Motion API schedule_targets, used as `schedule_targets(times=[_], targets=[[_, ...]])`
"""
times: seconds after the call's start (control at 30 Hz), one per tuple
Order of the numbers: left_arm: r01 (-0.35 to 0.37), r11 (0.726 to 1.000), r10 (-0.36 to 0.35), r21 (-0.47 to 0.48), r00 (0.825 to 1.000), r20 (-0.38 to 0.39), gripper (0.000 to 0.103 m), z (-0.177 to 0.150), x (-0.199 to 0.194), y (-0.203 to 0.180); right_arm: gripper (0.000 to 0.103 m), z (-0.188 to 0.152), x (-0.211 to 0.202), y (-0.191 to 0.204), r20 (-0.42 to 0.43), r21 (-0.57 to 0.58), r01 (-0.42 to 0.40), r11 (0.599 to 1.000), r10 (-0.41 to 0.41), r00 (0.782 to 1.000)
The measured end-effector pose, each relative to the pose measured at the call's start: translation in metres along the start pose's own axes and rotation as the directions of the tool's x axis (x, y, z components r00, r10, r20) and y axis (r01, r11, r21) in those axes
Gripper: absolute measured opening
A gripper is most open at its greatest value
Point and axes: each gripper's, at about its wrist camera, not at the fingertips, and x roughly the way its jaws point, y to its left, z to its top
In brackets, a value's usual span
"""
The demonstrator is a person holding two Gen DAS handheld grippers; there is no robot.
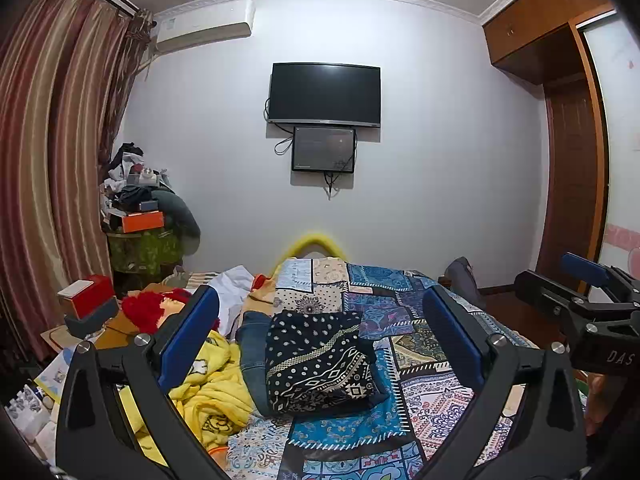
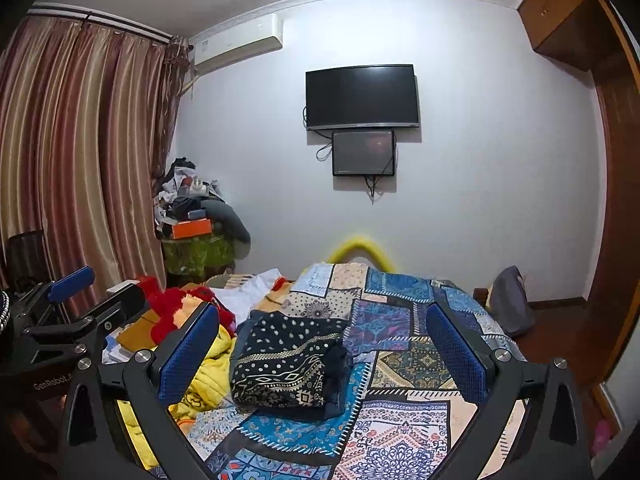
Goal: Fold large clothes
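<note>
A folded black garment with cream dots and diamond bands (image 1: 320, 360) (image 2: 286, 364) lies on the patchwork bedspread (image 1: 400, 312) (image 2: 404, 320), resting on folded blue jeans (image 1: 252, 344). My left gripper (image 1: 320, 332) hangs above and in front of it, open, with nothing between its blue pads. My right gripper (image 2: 324, 344) is likewise open and empty, held above the garment. Each gripper shows in the other's view: the right gripper (image 1: 580, 284) at the right edge, the left gripper (image 2: 76, 288) at the left edge.
A crumpled yellow garment (image 1: 212, 384) (image 2: 204, 376) lies left of the folded pile, with red fabric (image 1: 152, 308) and white cloth (image 1: 236, 280) behind it. A red box (image 1: 86, 294) sits at the left. A cluttered stand (image 1: 144, 220), curtains and a wall TV (image 1: 324, 94) are beyond.
</note>
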Motion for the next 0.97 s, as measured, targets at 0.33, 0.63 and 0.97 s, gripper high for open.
schedule_targets(times=[0.33,0.63,0.97], targets=[[0.024,1.000,-0.024,-0.001,1.000,-0.010,0.102,0.0016,0.0025,0.0000,0.103,0.0010,-0.0004,-0.0004,0.007,0.007,0.011,1.000,-0.011,1.000],[0.053,0.999,-0.053,-0.005,0.998,-0.027,0.102,-0.0001,0.0058,0.0025,0.103,0.0014,-0.0011,-0.0010,0.016,0.017,0.027,0.999,-0.028,0.999],[0.066,0.998,-0.066,-0.007,0.997,-0.044,0.102,-0.0043,0.0083,0.0044,0.103,0.0001,0.0012,0.0013,0.010,0.038,0.047,0.998,-0.047,0.999]])
